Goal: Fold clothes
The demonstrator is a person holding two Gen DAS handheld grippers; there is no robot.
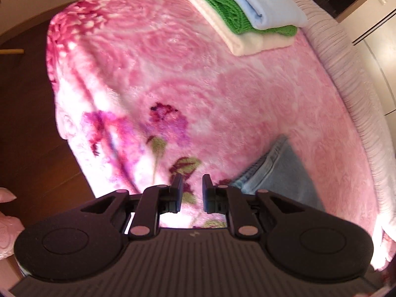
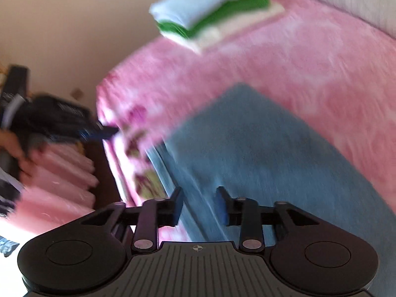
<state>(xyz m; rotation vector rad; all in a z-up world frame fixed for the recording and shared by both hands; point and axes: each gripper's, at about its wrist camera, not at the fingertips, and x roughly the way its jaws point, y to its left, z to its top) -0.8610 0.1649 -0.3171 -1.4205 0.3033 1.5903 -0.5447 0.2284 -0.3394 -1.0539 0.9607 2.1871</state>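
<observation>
Now hovering both tools over fluffy pink floral blanket. Left gripper: narrow gap, nothing between pads. Right gripper: moderately wide, empty, above blue denim garment lying flat near my edge, right side. Risk I see: pinching plush blanket along with denim, dragging both. No containers visible; folded white, green, pale-blue stack sits far.

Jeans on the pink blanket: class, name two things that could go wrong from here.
The jeans lie at the bed's edge, so a careless tug may slide them off. The right gripper is open with nothing held, and its view is blurred, so a hurried grab may catch the blanket instead.
</observation>
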